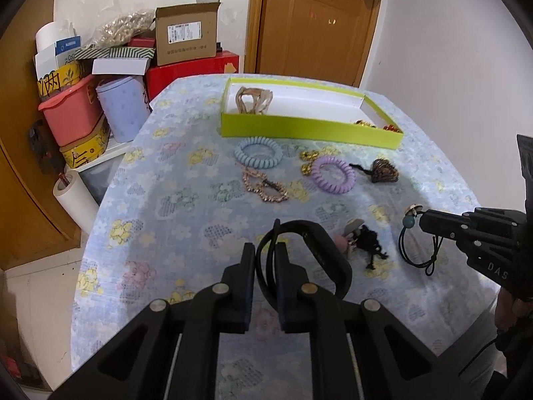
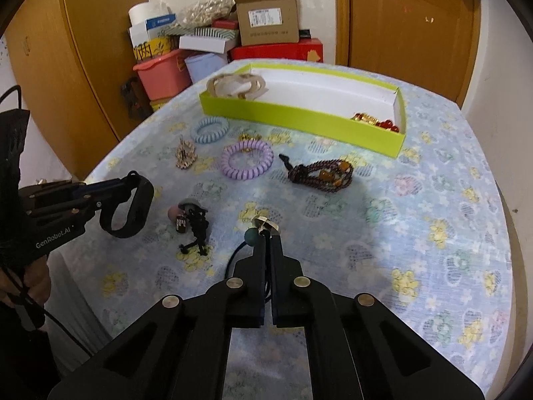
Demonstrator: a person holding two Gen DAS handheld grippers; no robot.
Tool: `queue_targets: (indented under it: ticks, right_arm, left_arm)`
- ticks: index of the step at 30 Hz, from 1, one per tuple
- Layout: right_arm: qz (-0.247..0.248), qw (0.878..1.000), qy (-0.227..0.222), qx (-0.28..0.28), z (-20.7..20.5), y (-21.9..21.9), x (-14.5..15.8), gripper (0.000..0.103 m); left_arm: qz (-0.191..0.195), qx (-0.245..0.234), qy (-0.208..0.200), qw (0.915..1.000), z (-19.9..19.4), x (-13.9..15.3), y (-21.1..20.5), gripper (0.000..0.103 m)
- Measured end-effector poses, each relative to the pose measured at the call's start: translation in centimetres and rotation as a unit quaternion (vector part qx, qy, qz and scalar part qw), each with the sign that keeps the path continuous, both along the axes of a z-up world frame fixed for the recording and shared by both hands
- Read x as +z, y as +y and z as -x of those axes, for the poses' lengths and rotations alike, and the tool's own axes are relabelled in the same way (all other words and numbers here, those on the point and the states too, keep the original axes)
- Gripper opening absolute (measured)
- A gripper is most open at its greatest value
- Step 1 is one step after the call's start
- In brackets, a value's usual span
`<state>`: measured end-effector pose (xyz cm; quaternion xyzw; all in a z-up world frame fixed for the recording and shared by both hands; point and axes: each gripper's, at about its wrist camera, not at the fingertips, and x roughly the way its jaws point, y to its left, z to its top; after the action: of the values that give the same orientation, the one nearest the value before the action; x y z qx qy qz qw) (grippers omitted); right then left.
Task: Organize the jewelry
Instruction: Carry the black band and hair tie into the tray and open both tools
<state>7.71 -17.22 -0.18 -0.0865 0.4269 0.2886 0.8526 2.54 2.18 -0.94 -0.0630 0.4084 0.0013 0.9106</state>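
Observation:
My left gripper (image 1: 265,250) is shut on a black wristband (image 1: 329,250), also seen in the right wrist view (image 2: 133,210), held just above the table. My right gripper (image 2: 268,238) is shut on a dark cord hair tie with a teal bead (image 2: 251,236) and a gold charm; in the left wrist view (image 1: 414,246) its loop hangs down. The lime-green box (image 1: 309,128) at the far side holds a beige hair clip (image 1: 253,100) and red-gold beads (image 1: 373,125). Blue (image 1: 258,152) and purple (image 1: 333,174) coil ties, a gold chain (image 1: 266,186) and a dark bead bracelet (image 2: 319,175) lie before it.
A black tassel charm with a pink bead (image 2: 193,223) lies between the grippers. The round table has a floral cloth (image 2: 416,233). Stacked boxes and a pink tub (image 1: 71,113) stand beyond the table's far left edge. A wooden door (image 1: 316,20) is behind.

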Motion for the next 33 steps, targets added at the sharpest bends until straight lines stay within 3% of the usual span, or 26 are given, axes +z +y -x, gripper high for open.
queue_targets:
  ticks: [15, 33]
  right_arm:
    - [-0.037, 0.999, -0.029, -0.019, -1.3, -2.3, 3.4, 0.001]
    - [-0.05, 0.997, -0.041, -0.044, -11.7, -3.1, 5.3, 0.002]
  left_arm:
    - [-0.001, -0.026, -0.033, 0.9991, -2.3, 3.5, -2.0, 0.012]
    - [-0.011, -0.04, -0.038, 0.9984, -14.0, 5.0, -1.6, 0.012]
